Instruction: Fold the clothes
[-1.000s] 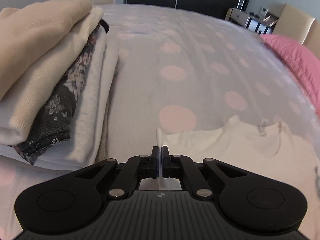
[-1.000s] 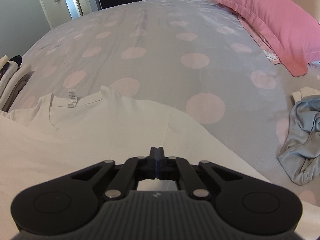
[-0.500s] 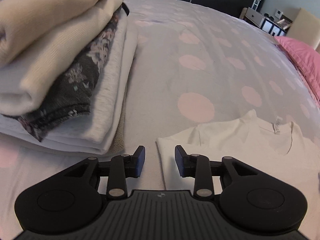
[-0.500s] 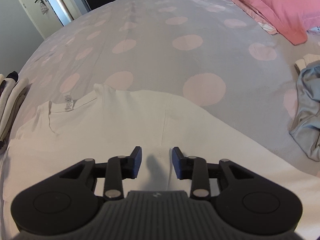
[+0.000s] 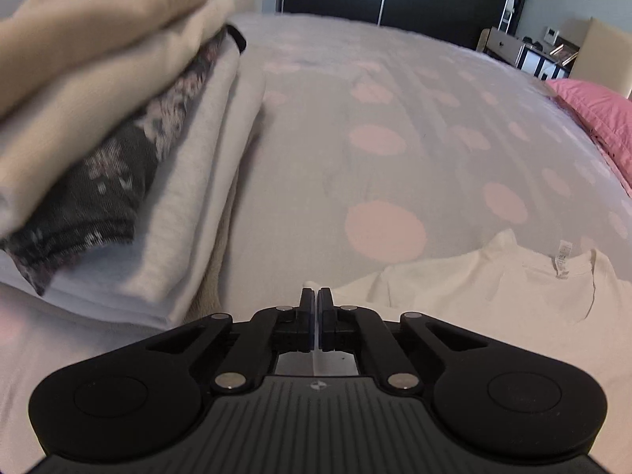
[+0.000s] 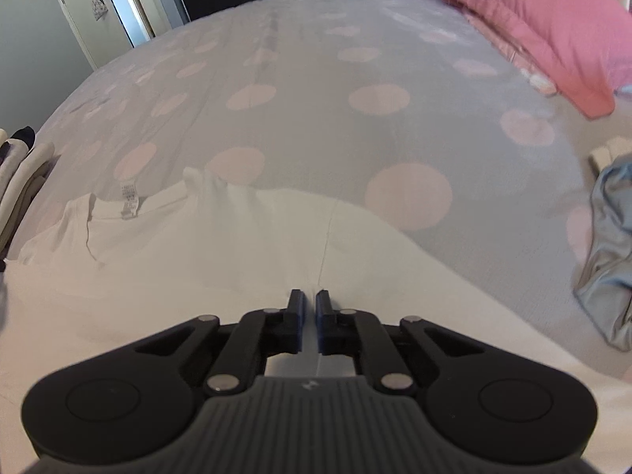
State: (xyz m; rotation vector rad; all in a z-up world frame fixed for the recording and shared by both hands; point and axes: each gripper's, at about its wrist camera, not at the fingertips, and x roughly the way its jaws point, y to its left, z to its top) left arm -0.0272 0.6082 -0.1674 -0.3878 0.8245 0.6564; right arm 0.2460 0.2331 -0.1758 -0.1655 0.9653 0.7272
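Lying flat on the polka-dot bedspread (image 6: 300, 126), collar and neck label (image 6: 129, 202) facing up: white T-shirt (image 6: 221, 245), beside the stack of folded clothes (image 5: 118, 150). Clenching nearly together at its edge, left gripper (image 5: 316, 296); grasp impossible to confirm. Pinching a white fold, right gripper (image 6: 310, 300).

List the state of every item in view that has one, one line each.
left claw: shut, nothing seen between its fingers
right claw: nearly shut, narrow gap, over the shirt
white T-shirt: spread flat on the bed, label showing
stack of clothes: folded, piled
grey garment: crumpled, unfolded
pink pillow: lying on the bed
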